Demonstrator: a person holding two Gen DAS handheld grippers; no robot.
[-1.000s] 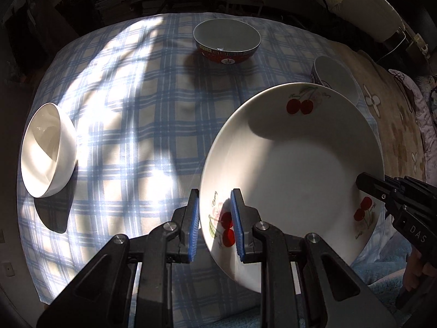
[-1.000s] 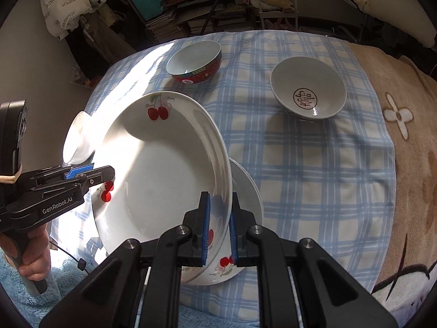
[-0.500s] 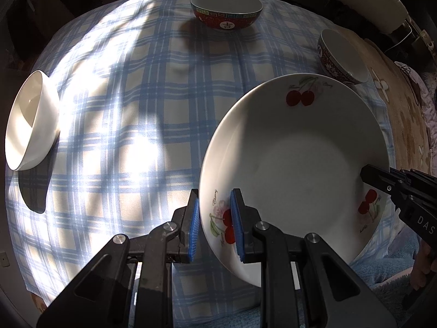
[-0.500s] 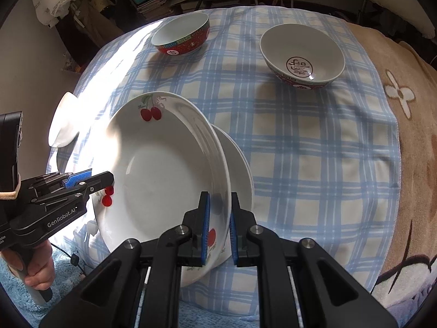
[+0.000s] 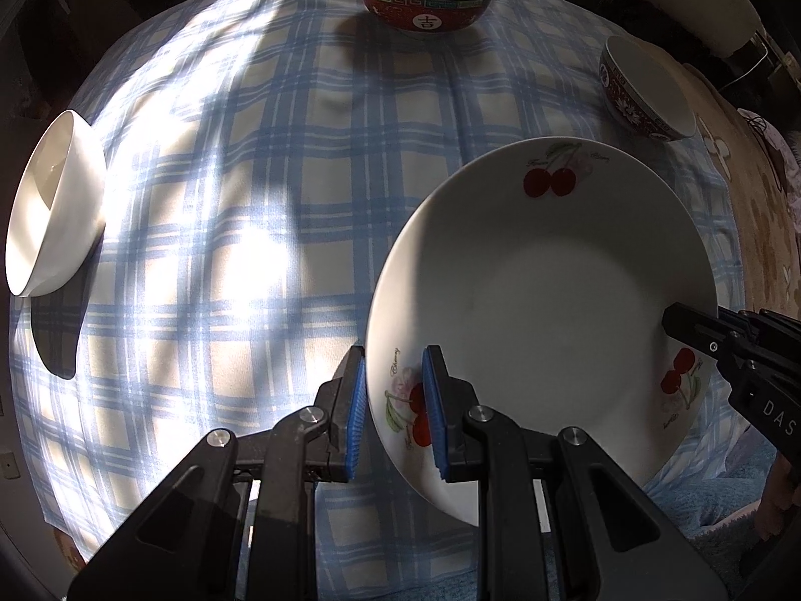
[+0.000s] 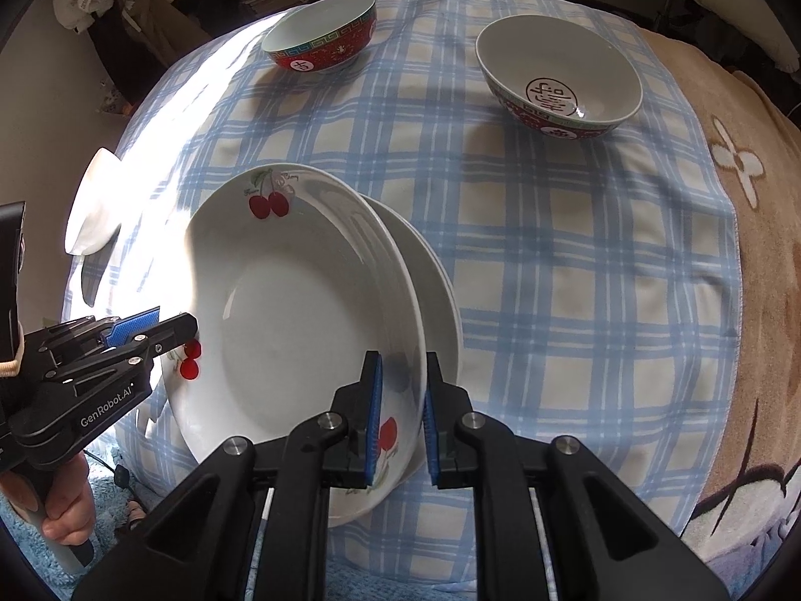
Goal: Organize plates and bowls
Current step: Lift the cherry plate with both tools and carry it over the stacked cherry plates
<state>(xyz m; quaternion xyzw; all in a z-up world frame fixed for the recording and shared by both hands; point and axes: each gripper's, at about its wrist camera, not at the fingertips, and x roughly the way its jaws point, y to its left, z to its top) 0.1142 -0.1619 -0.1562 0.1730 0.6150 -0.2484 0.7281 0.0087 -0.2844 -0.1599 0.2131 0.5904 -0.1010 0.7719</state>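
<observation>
cherry plate (image 6: 300, 310) sits at the near edge of the bed, tilted over a second plate (image 6: 440, 300) that lies flat on the checked cloth (image 6: 550, 260); whether the two touch at the right side is hard to tell. both tongs are on it. the left tongs (image 5: 393, 410) are clenched on its left rim, blue pads either side of the cherry print, and the right tongs (image 6: 400, 415) straddle its right rim, the inner pad against the upper face and the outer pad looking a little off the underside, so that grip seems loose.

it is glazed ceramic, so i judge it stiff, fairly heavy for its thin rim, slick under rubber pads and quick to chip or crack if it slides onto the plate below. the rim is the only place to hold it, and two opposite points, as now, keep it from swinging. lowering it level and letting go only once it rests would be the safe way.

farther off, a plain white bowl (image 5: 55, 205) stands at the left edge of the cloth. near the far edge stand two red patterned bowls, one at far left (image 6: 320, 40) and one at far right (image 6: 558, 75), well apart from each other and from the plates.
</observation>
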